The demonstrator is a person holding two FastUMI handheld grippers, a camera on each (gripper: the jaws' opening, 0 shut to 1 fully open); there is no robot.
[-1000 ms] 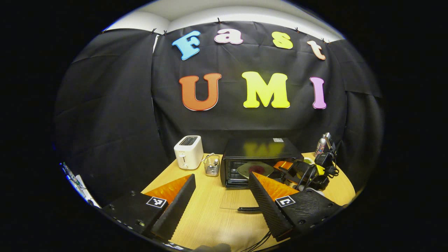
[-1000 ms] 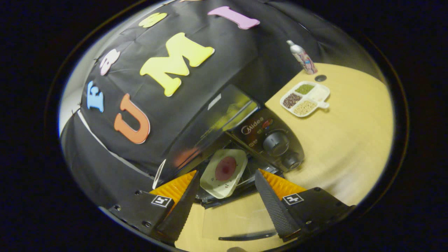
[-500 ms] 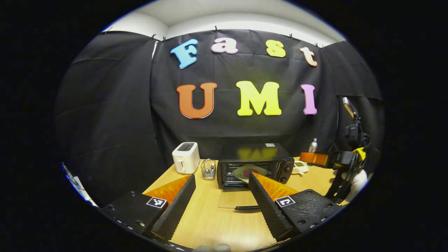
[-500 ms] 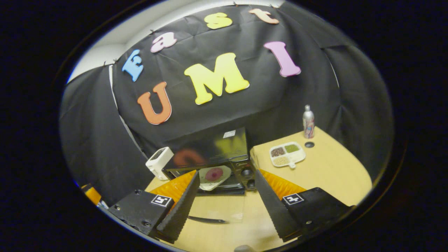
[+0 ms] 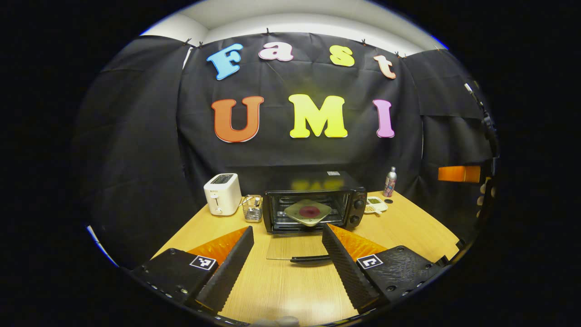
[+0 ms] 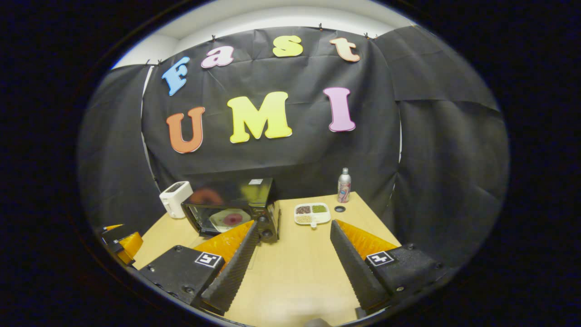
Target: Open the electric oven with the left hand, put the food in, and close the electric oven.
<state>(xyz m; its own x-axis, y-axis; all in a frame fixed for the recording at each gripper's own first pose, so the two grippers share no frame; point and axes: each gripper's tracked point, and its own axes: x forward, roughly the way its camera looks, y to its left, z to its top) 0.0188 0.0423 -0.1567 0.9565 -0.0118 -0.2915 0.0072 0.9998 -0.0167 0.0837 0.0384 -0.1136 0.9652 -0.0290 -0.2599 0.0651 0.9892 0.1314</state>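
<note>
The black electric oven (image 5: 313,200) stands at the back of the wooden table (image 5: 290,290), its glass door (image 5: 295,250) folded down flat with the dark handle nearest me. Inside on the rack rests a pale plate of red food (image 5: 308,211), tilted a little. My left gripper (image 5: 287,230) is open and holds nothing, well back from the door. My right gripper (image 6: 294,225) is also open and holds nothing, to the right of the oven (image 6: 231,209); the plate (image 6: 231,219) shows through the opening. Part of the right gripper (image 5: 456,174) hangs at the far right.
A white toaster (image 5: 222,200) and a small wire basket (image 5: 252,208) stand left of the oven. To its right are a divided tray of beans (image 6: 312,213), a small dark disc (image 6: 339,209) and a spray bottle (image 6: 344,185). The left gripper (image 6: 120,238) shows at the table's left edge.
The right gripper has drawn back from the oven, levelled out and swung right, leaving the plate inside. The left gripper has also backed away; the oven looks smaller.
</note>
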